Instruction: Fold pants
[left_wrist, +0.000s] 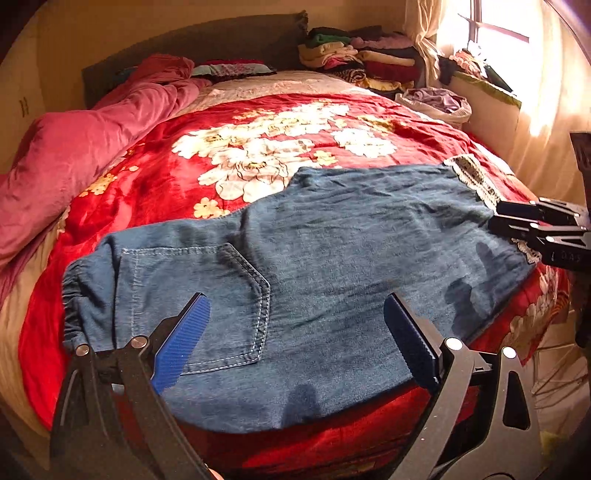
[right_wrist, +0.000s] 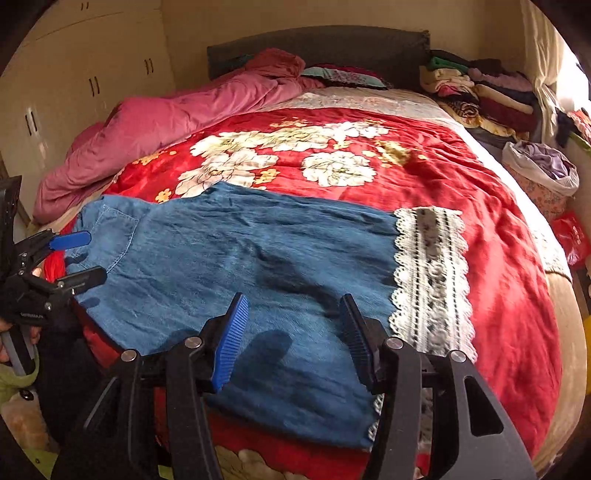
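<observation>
From my left wrist, my left tool (left_wrist: 297, 334) is spread wide above the denim pants (left_wrist: 295, 258), pinching nothing. The pants lie flat across the bed's (left_wrist: 155, 155) near edge. From my right wrist, my right tool (right_wrist: 291, 334) stands half spread, empty, over the leg near its lace hem (right_wrist: 430, 273). No writing is readable.

Left gripper (left_wrist: 297, 334): black angular linkage arms joined by round silver pivot pins, with triangular cut-outs in the outer links. Each finger ends in a flat rectangular pad (left_wrist: 181, 341) of ribbed blue material. Right gripper (right_wrist: 291, 338): the same build, with black links, silver pins and ribbed blue pads (right_wrist: 231, 341). Seen from the right wrist camera, the hand (right_wrist: 26, 301) on the left gripper wears a black knitted glove bearing a small label with pale lettering, too small to read.
</observation>
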